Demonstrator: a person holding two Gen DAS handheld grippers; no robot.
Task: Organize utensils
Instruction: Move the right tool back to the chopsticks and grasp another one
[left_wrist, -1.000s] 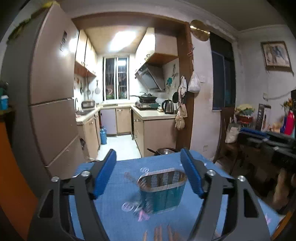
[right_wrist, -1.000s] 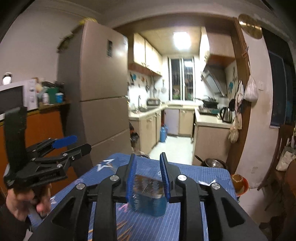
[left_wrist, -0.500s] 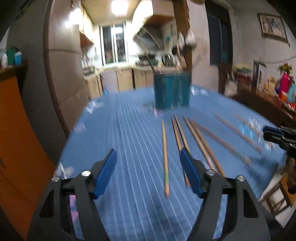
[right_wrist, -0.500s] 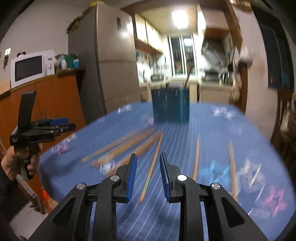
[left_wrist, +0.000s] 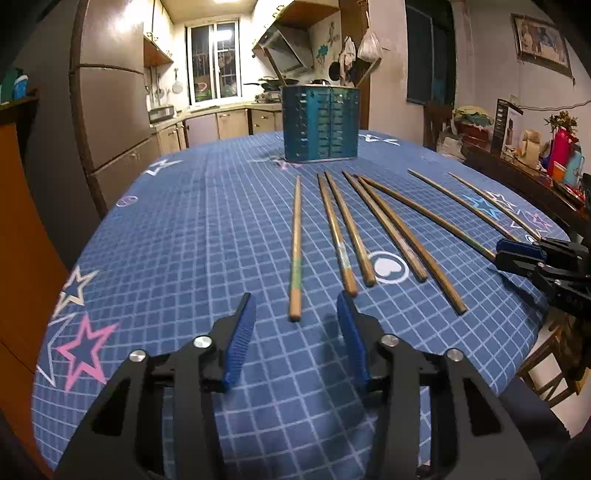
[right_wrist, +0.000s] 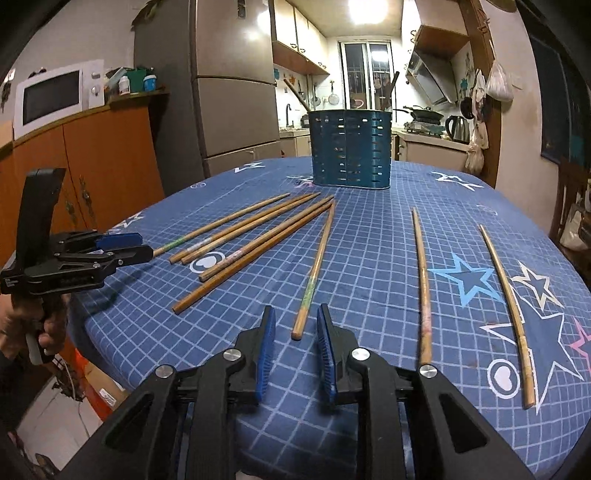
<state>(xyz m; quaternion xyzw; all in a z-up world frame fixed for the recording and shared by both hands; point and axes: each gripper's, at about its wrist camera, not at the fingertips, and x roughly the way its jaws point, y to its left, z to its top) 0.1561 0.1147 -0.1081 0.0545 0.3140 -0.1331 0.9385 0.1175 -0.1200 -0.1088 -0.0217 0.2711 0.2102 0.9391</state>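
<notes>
**Dim room, sharp frames**

Light is cast by a glaring ceiling lamp (right_wrist: 364, 11) in the kitchen beyond. Soft shadows are thrown on the surface (left_wrist: 184, 229). Both views are sharp, bowed by fisheye and vignetted black at the corners.

Both grippers lower, left gripper (left_wrist: 295, 332) narrower

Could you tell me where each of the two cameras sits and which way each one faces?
Left wrist: on the left gripper, above the table's near edge, facing the blue holder and kitchen beyond; its own open fingers show, no hand.
Right wrist: on the right gripper, facing the same way; its own fingers show, and a hand at left.
Shared: the holder, the chopsticks on the tablecloth, and each view catches the other gripper.
</notes>
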